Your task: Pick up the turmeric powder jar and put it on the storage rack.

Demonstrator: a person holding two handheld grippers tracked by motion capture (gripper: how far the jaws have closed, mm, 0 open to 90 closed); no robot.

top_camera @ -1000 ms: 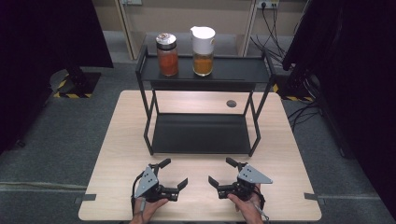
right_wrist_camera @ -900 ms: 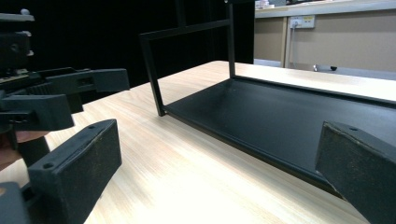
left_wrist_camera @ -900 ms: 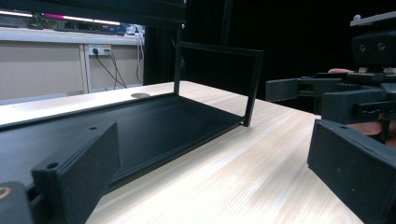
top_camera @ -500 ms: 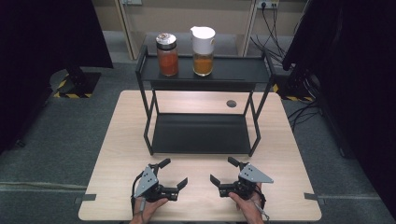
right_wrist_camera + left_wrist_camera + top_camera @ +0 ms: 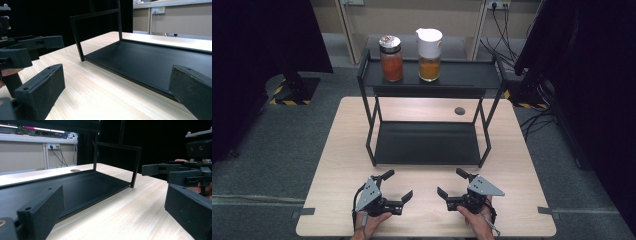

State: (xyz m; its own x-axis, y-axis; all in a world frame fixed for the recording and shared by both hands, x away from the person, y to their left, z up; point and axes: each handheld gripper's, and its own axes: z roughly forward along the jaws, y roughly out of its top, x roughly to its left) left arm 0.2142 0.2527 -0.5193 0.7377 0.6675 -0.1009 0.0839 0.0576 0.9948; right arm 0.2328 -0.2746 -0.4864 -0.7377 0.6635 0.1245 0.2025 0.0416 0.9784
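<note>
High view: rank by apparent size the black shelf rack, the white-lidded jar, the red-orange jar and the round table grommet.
1. Black shelf rack, by far the largest.
2. White-lidded jar, slightly taller than the next.
3. Red-orange jar, close to it; both stand on the rack's top shelf.
4. Round table grommet, smallest.

This looks like a lab or test room. A bare wooden surface [image 5: 347, 150] stands on grey carpet between black curtains [image 5: 257, 45], with yellow-black hazard tape [image 5: 279, 97], wall sockets [image 5: 494, 5] and trailing cables [image 5: 507, 30] behind it.

Two jars [image 5: 391, 58], one rack [image 5: 427, 142], two grippers [image 5: 396, 187].
</note>
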